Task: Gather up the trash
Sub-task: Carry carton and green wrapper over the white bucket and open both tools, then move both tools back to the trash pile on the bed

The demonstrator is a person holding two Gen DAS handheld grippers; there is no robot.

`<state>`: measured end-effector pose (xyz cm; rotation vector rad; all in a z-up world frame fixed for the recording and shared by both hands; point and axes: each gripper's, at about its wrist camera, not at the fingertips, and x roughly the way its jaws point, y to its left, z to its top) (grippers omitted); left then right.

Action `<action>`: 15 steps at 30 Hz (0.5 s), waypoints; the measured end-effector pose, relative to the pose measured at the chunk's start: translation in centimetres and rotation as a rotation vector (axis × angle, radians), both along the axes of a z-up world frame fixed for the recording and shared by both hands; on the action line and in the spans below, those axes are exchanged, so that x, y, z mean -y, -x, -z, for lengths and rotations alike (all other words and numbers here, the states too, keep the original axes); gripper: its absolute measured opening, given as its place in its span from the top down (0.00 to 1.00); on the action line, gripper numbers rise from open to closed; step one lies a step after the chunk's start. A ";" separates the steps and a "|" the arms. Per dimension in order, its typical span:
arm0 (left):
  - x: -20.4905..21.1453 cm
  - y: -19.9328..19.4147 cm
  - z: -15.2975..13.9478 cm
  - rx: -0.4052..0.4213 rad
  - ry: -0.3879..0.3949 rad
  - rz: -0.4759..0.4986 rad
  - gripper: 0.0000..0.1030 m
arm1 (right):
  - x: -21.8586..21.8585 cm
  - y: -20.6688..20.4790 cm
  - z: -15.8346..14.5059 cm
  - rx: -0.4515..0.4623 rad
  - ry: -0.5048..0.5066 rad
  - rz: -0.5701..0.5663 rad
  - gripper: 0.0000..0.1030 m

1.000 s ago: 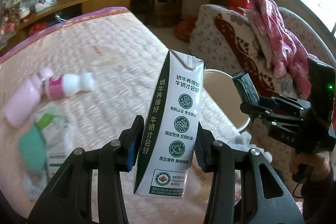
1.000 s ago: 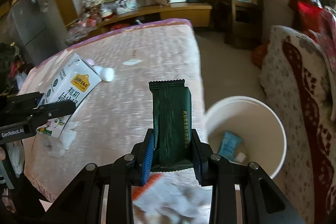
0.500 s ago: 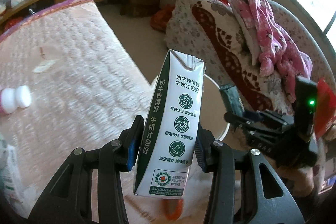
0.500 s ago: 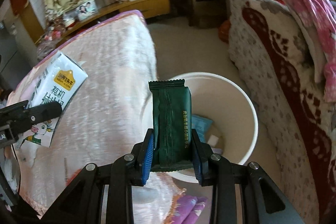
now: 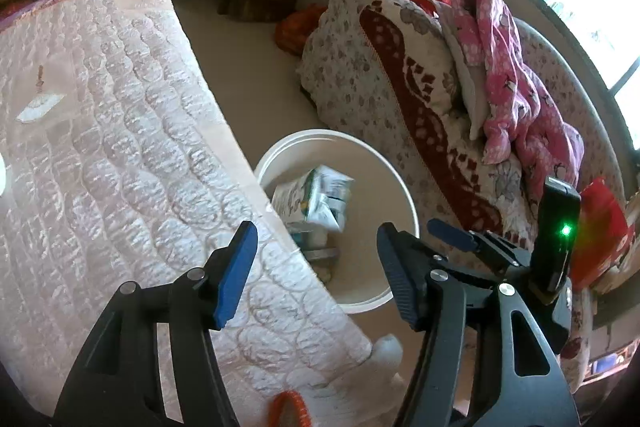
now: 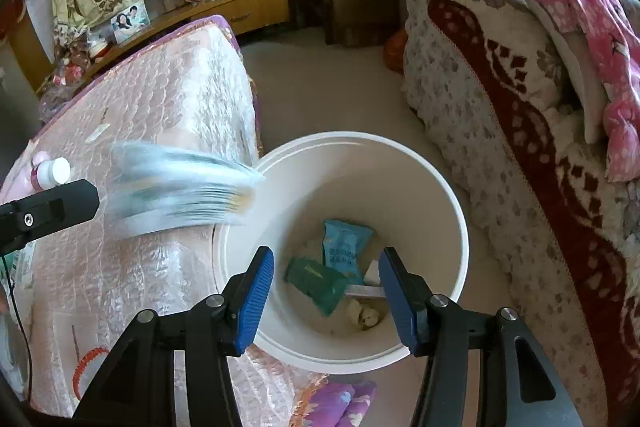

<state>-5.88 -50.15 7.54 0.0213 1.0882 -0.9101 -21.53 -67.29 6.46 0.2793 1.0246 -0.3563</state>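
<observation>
With both sets of jaws spread wide and nothing between them, this reads as the drop step of trash collection. Left gripper (image 5: pixel 316 255) hangs over the bed edge w/ the white bucket (image 5: pixel 394 183) just beyond; a milk carton (image 5: pixel 320 197) shows blurred inside the bucket's outline, prob. mid-fall or just landing. From the right wrist view the same carton is a pale streak (image 6: pixel 180 191) by the rim, so can't tell if it's fully in. Right gripper (image 6: pixel 326 291) sits directly over the bucket (image 6: pixel 460 227); a dark green wrapper (image 6: pixel 316 281) lies at the bottom next to a blue packet (image 6: pixel 346 247) and some scraps. Still on the bed (image 6: pixel 160 99): a pink bottle (image 6: pixel 50 173) w/ white cap, well apart from the bucket. Next, likely: swing 1 gripper back over the bed, line the jaws across the bottle's body, close, carry it to the bucket.
</observation>
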 end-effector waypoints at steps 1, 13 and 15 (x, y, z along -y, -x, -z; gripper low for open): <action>-0.2 0.1 0.0 0.005 -0.004 -0.001 0.41 | -0.1 0.1 0.1 0.001 -0.008 0.000 0.49; -4.4 1.2 -1.5 0.135 -0.047 -0.071 0.41 | -2.3 0.5 -1.7 0.025 -0.010 -0.020 0.48; -5.3 1.4 -1.7 0.154 -0.056 -0.085 0.41 | -3.2 0.5 -2.3 0.034 -0.004 -0.033 0.47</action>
